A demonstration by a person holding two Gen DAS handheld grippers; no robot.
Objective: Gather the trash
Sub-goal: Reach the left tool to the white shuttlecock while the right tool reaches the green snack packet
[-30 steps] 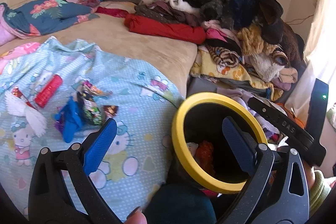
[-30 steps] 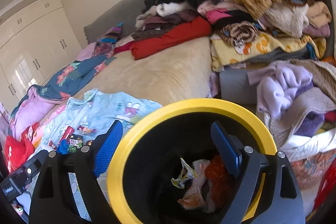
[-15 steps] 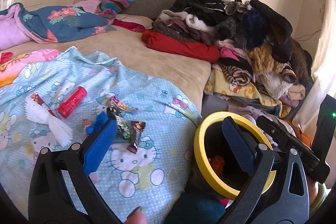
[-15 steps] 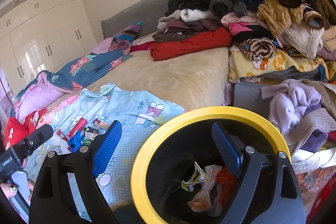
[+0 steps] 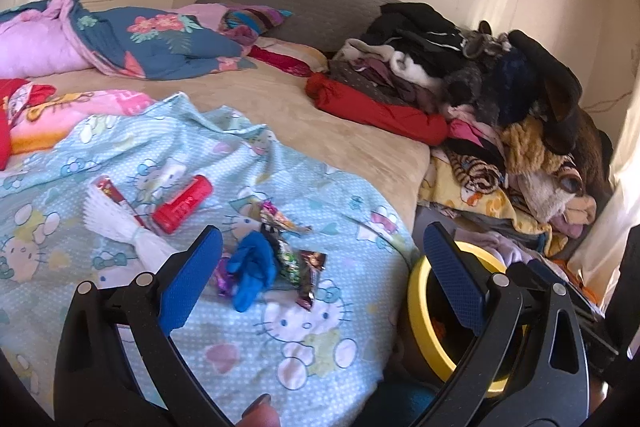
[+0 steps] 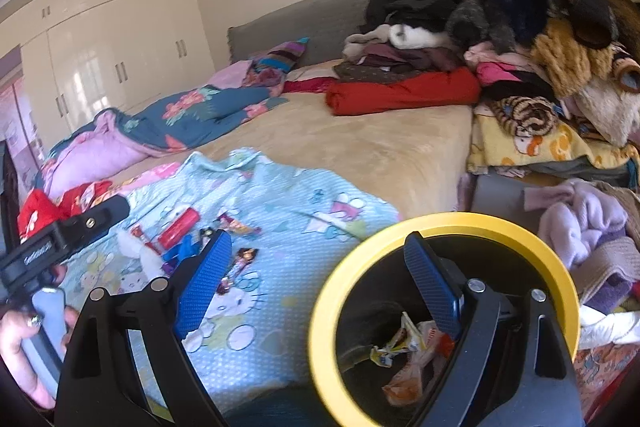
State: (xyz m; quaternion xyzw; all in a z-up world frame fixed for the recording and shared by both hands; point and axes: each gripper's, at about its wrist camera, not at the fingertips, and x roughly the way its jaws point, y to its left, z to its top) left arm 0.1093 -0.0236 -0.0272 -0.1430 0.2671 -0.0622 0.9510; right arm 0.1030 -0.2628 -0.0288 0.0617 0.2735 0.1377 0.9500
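Both grippers have swung away from the yellow-rimmed black bin (image 6: 444,311) toward the bed: the left gripper (image 5: 320,275) and right gripper (image 6: 316,287) gape empty. Loose wrappers and a blue crumpled glove (image 5: 254,267) lie at twelve o'clock of the left gripper, next pickup likely.

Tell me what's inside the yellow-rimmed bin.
In the right wrist view, the bin holds crumpled wrappers: one white-and-yellow, a pale pinkish one, something orange-red beside them. The right gripper, open and empty, covers part of the bottom, so anything under its finger can't be seen.
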